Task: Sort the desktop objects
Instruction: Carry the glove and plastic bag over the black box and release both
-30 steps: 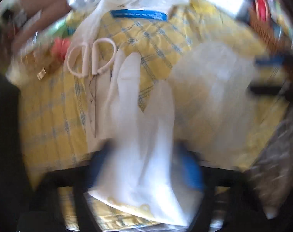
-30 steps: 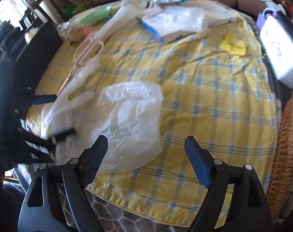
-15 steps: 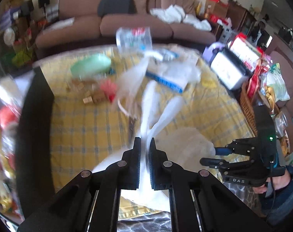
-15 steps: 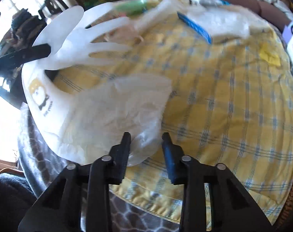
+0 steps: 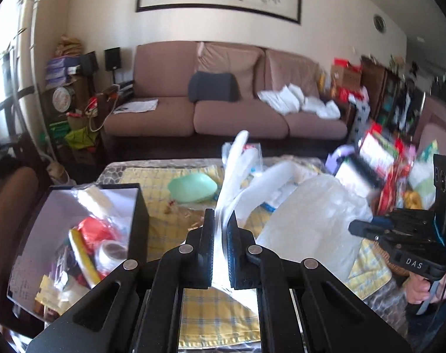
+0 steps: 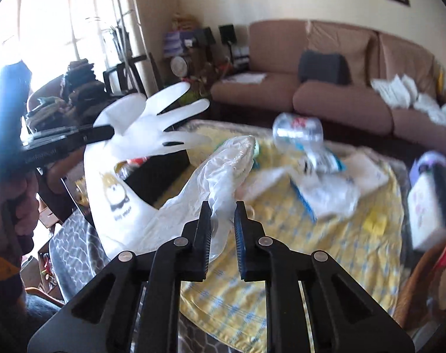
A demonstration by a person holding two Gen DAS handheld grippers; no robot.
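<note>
Both grippers hold one white plastic bag (image 5: 311, 223) lifted above the table with the yellow checked cloth (image 5: 164, 229). My left gripper (image 5: 220, 226) is shut on the bag's handles, which stick up past the fingers. In the right wrist view the left gripper (image 6: 105, 131) shows at the left, with the handle loops fanned out above it. My right gripper (image 6: 221, 214) is shut on a crumpled edge of the bag (image 6: 211, 188). It also shows in the left wrist view (image 5: 367, 228) at the right.
A black box (image 5: 93, 235) holding assorted items stands at the table's left. A green case (image 5: 193, 188), a plastic bottle (image 6: 299, 132), a white box with a blue stripe (image 6: 311, 188) and a yellow note (image 6: 375, 223) lie on the cloth. A wicker basket (image 6: 414, 291) sits at the right.
Both grippers closed on the bag and lifted it off the cloth. The views tilted up from the tabletop toward the sofa and wall.
</note>
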